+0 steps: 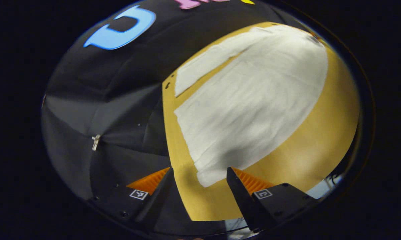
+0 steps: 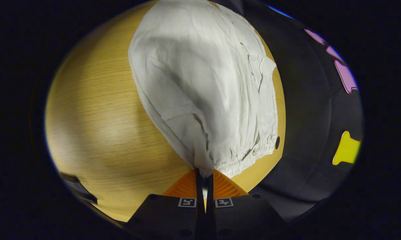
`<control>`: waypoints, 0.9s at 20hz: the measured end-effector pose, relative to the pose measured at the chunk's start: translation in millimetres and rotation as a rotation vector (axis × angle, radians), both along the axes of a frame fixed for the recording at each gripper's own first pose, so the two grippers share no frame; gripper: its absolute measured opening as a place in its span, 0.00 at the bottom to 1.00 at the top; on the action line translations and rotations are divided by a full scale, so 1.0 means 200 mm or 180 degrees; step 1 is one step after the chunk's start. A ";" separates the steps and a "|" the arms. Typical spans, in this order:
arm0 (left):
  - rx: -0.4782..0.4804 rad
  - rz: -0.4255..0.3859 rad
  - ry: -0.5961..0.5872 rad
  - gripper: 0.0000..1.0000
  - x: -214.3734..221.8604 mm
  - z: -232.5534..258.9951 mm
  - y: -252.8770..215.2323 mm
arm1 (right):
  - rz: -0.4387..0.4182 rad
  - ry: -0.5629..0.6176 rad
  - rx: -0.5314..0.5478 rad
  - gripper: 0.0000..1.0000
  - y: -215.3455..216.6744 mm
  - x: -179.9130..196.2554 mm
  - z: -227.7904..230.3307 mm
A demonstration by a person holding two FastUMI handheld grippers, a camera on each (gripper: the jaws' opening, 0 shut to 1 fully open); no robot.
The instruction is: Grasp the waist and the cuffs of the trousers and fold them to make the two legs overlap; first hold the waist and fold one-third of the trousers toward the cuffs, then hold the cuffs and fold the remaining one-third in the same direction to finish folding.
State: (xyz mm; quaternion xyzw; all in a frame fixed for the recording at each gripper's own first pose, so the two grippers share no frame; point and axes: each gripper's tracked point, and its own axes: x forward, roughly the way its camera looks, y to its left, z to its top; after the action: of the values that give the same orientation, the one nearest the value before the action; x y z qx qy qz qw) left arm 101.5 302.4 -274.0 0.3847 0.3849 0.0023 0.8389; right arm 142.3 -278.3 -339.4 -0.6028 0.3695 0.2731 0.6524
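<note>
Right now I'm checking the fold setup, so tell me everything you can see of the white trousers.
The white, thin, wrinkled fabric trousers lie spread flat on the light wooden table, legs apart in the left gripper view. The gathered elastic waist sits near the table's edge; the right gripper has its jaws pinched on a waist corner. The left gripper is open over a cuff.

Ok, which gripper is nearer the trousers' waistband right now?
Right. The right gripper is clamped on the trousers at the gathered waistband; the left gripper is open, above a cuff corner.
</note>
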 end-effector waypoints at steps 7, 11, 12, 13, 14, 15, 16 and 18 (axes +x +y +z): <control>0.0359 -0.0556 0.0638 0.97 -0.02 -0.14 0.03 | 0.0085 -0.0055 -0.0068 0.06 0.01 -0.01 0.00; 0.0852 -0.1027 0.0715 0.86 0.05 -0.16 0.01 | 0.0115 -0.0124 -0.0035 0.05 0.00 -0.01 0.00; 0.0829 -0.0988 0.0710 0.78 0.06 -0.17 0.00 | 0.0101 -0.0144 -0.0020 0.05 0.00 -0.01 0.00; 0.0812 -0.0935 0.0678 0.72 0.08 -0.17 0.01 | 0.0089 -0.0162 -0.0008 0.05 0.00 -0.01 0.00; 0.0811 -0.0878 0.0646 0.65 0.10 -0.17 0.02 | 0.0086 -0.0175 -0.0004 0.05 0.00 -0.01 0.00; 0.0807 -0.0839 0.0636 0.65 0.13 -0.17 0.03 | 0.0096 -0.0184 -0.0006 0.05 0.00 -0.01 0.00; 0.0814 -0.0821 0.0646 0.63 0.15 -0.19 0.03 | 0.0104 -0.0187 -0.0010 0.05 0.00 -0.01 0.01; 0.0922 -0.0827 0.0656 0.47 0.19 -0.20 0.04 | 0.0100 -0.0186 -0.0005 0.05 0.00 -0.01 0.00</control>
State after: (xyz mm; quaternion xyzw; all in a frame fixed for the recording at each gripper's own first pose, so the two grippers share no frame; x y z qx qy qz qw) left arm 140.4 310.7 -314.0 0.5458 0.4115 -0.0899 0.7244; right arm 140.5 -278.8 -339.1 -0.6168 0.3409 0.2653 0.6580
